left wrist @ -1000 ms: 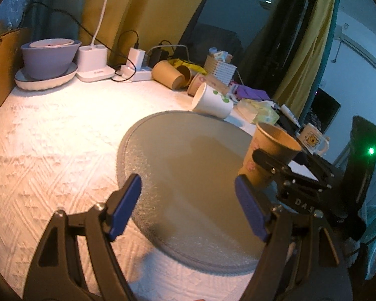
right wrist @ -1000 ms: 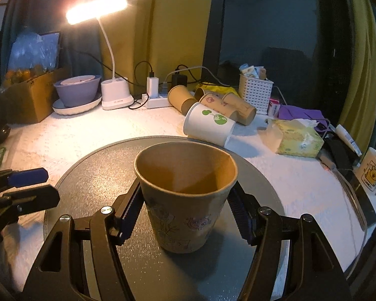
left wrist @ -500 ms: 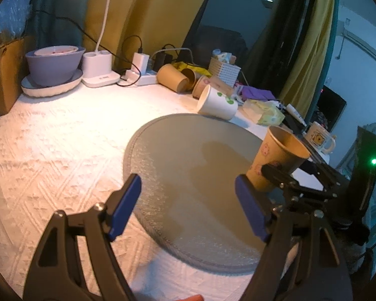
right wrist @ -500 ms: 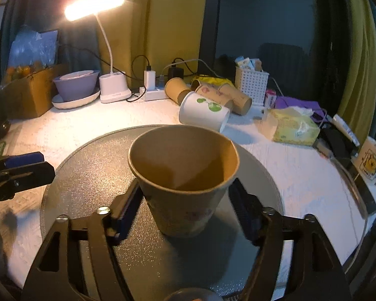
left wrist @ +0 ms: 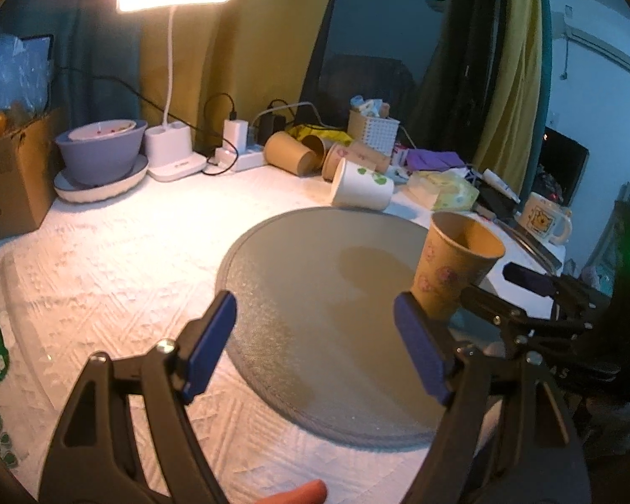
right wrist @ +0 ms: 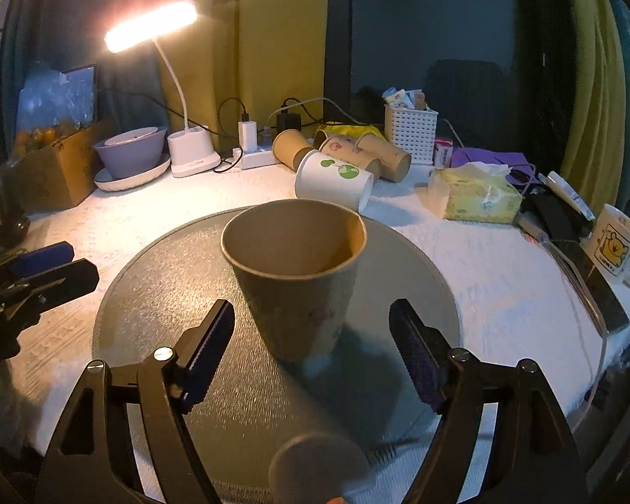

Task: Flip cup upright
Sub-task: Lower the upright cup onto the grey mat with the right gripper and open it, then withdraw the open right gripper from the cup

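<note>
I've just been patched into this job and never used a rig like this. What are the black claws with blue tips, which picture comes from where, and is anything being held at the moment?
The claws are two hand-held grippers, one in each of a person's hands; there is no robot arm. Each carries a fisheye camera looking along its fingers.

In the left wrist view, the left gripper is open over the round grey mat and holds nothing.

In the right wrist view, the right gripper is open too. The brown paper cup stands upright on the mat, mouth up, with a gap to each finger, so nothing grips it.

Behind the mat, a white cup with green dots and several brown cups lie on their sides. A desk lamp, a tissue pack and a bear mug also sit on the table.
</note>
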The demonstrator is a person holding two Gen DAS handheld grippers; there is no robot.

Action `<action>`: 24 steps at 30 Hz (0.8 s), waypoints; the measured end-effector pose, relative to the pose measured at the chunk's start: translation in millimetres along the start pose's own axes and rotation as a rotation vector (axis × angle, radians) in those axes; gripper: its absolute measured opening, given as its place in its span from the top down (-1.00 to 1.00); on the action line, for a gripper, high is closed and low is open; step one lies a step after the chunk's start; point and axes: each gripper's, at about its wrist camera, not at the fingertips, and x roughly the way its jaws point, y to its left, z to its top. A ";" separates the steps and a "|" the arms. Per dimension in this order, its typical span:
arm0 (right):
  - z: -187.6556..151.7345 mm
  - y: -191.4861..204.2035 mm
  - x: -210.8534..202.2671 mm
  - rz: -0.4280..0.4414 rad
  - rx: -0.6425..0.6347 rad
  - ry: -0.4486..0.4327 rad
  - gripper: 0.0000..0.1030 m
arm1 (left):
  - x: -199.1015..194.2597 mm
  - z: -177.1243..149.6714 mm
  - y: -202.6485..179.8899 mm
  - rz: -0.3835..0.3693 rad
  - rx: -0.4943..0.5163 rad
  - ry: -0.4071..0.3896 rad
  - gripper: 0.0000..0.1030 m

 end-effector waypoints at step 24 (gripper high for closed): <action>8.0 -9.5 -57.9 -0.039 0.028 -0.054 -0.53 | -41.9 17.6 -41.1 0.008 0.134 -0.139 -0.53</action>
